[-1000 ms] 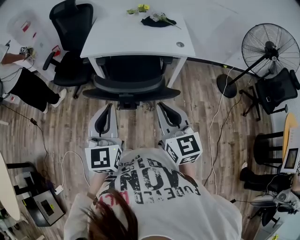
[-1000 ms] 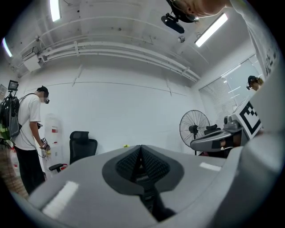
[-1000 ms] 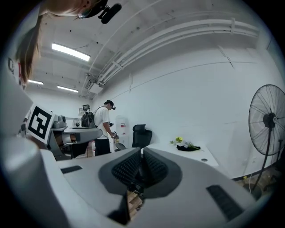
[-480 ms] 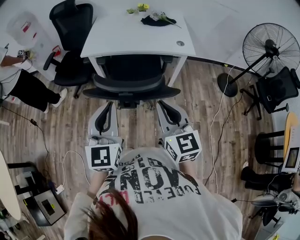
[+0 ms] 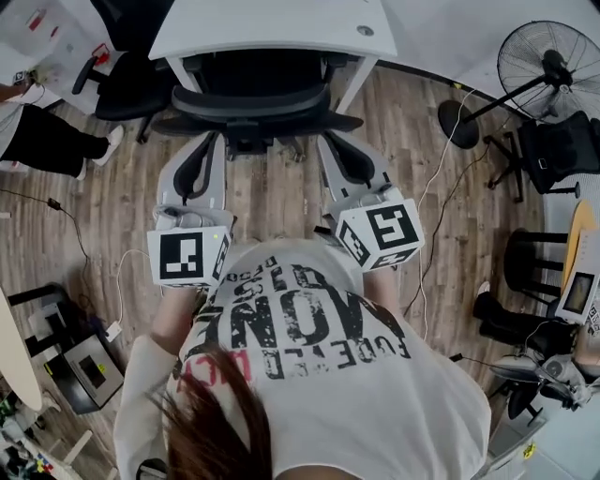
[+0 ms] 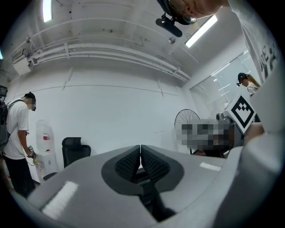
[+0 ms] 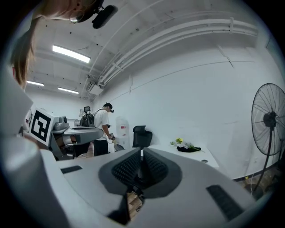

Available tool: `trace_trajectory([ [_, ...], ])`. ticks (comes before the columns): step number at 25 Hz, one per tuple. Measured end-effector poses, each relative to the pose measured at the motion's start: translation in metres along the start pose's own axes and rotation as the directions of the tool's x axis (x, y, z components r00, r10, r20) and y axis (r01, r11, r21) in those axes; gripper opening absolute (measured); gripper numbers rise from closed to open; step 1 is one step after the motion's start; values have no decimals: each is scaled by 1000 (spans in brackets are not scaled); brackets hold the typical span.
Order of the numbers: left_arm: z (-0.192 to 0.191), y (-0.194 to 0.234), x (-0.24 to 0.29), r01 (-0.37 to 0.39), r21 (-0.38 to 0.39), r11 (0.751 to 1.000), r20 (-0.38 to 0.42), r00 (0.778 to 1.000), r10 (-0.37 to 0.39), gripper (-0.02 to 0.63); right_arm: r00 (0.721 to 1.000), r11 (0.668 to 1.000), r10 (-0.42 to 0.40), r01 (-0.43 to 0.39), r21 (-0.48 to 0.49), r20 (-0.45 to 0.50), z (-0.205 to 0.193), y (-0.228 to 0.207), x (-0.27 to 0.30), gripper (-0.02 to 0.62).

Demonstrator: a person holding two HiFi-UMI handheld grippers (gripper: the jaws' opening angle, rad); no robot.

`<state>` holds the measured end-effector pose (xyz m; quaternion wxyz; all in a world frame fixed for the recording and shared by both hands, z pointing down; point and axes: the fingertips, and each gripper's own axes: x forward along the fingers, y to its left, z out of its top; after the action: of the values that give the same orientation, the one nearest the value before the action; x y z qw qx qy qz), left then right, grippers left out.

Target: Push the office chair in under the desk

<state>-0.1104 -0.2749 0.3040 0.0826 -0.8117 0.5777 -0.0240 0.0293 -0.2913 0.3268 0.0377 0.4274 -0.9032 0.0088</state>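
The black office chair (image 5: 253, 98) stands with its seat under the white desk (image 5: 272, 23), and its curved backrest faces me. In the head view my left gripper (image 5: 214, 139) points at the backrest's left end, my right gripper (image 5: 325, 141) at its right end. Both tips are right at the backrest's rim; contact cannot be told. The left gripper view shows the left gripper (image 6: 140, 153) shut with nothing between the pads. In the right gripper view the right gripper (image 7: 142, 156) is likewise shut and empty, with the desk (image 7: 196, 156) beyond it.
A second black chair (image 5: 122, 84) and a person (image 5: 47, 141) are at the left of the desk. A standing fan (image 5: 553, 66), another chair (image 5: 562, 150) and a stool (image 5: 530, 272) are at the right. Cables (image 5: 431, 216) run over the wooden floor.
The head view has shifted, so desk and chair lie higher in the picture. Both grippers keep their place at the backrest and stay shut.
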Motion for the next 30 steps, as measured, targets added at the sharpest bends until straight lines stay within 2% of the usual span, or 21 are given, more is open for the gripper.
trace_trajectory([
  [3, -6, -1, -2, 3, -3, 1000, -10, 1000, -3, 12, 1000, 1000, -3, 3, -3, -22, -5, -1, -2, 28],
  [8, -7, -8, -1, -40, -45, 998, -11, 999, 39, 12, 1000, 1000, 12, -13, -13, -29, -5, -9, -9, 28],
  [12, -14, -8, -2, -60, -73, 996, -23, 998, 58, 12, 997, 1000, 14, -16, -17, -70, -19, -11, -7, 28],
  [30, -30, -11, 14, -71, -85, 994, -59, 996, 66, 12, 997, 1000, 23, -22, 9, -77, -31, -29, 3, 28],
])
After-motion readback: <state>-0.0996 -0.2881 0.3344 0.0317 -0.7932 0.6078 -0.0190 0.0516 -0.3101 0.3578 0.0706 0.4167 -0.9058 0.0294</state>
